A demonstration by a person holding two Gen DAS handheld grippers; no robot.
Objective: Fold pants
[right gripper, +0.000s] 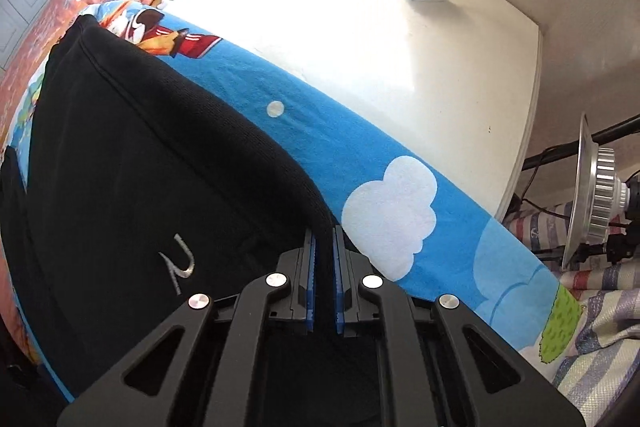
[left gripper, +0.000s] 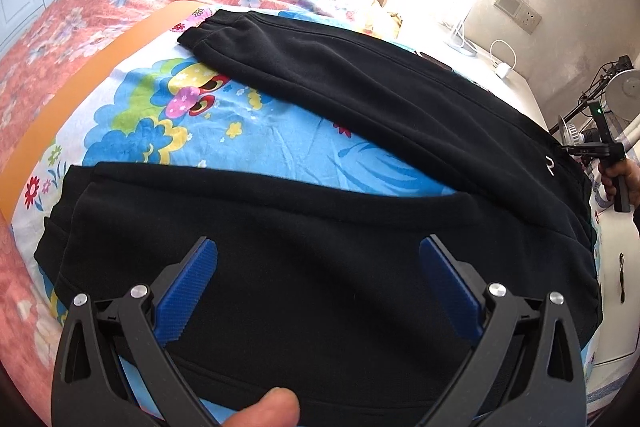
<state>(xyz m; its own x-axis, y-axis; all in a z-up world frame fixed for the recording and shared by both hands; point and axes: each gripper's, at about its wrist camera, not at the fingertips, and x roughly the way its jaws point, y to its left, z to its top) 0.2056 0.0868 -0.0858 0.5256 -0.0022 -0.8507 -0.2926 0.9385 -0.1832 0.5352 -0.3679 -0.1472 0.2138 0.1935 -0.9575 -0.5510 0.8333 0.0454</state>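
Black pants [left gripper: 360, 115] are spread out on the cartoon sheet [left gripper: 256, 143] over the table. My right hand-held gripper [right gripper: 324, 267] is clamped on the waistband edge, left hand-held gripper [left gripper: 318, 267] hovering wide apart over the near leg. Next I'd grab that leg and fold it across.

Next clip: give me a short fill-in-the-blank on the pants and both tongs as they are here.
1. The pants are ____ in colour.
2. The right tongs are ____ on the pants' edge.
3. The left tongs stand ____ above the fabric.
4. The pants lie on a cartoon-print sheet that is mostly ____.

Missing words: black; shut; open; blue
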